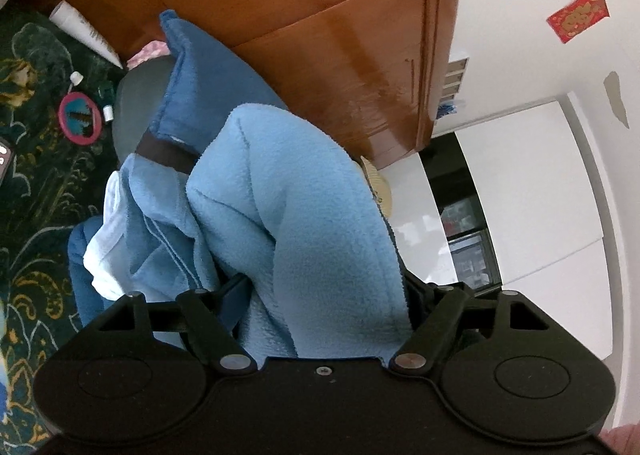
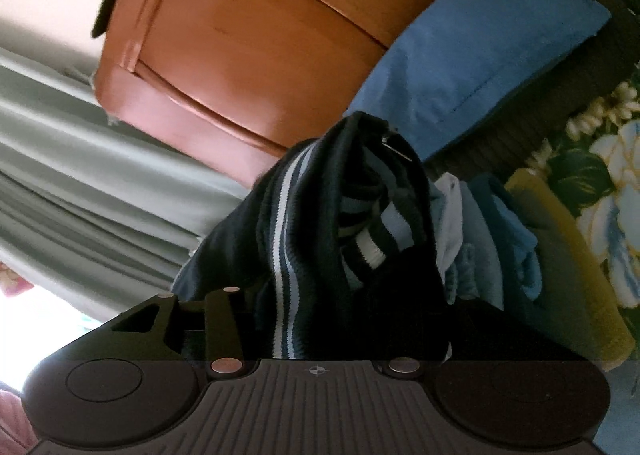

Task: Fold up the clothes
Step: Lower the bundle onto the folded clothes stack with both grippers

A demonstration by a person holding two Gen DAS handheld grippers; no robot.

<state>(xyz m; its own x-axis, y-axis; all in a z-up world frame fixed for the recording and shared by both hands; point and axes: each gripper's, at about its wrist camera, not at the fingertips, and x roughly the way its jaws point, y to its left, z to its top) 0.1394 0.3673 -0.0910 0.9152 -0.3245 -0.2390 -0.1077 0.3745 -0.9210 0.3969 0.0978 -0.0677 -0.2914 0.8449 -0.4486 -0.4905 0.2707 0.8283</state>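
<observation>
My left gripper (image 1: 324,287) is shut on a light blue fleece garment (image 1: 296,199), which bunches up over the fingers and hides them. The garment has a dark band (image 1: 168,155) and a white lining (image 1: 108,231), and hangs above the bed. My right gripper (image 2: 344,287) is shut on the dark navy striped ribbed hem (image 2: 320,223) of the same garment; its fingers are buried in the cloth. Light blue fleece (image 2: 500,231) trails to the right of it.
A blue pillow (image 1: 192,67) (image 2: 480,55) leans on the wooden headboard (image 1: 300,15) (image 2: 240,55). The dark floral bedspread (image 1: 36,175) (image 2: 600,183) holds a white tube (image 1: 84,31), a pink ring (image 1: 80,117) and small bottles. Grey curtains (image 2: 80,175) hang at left.
</observation>
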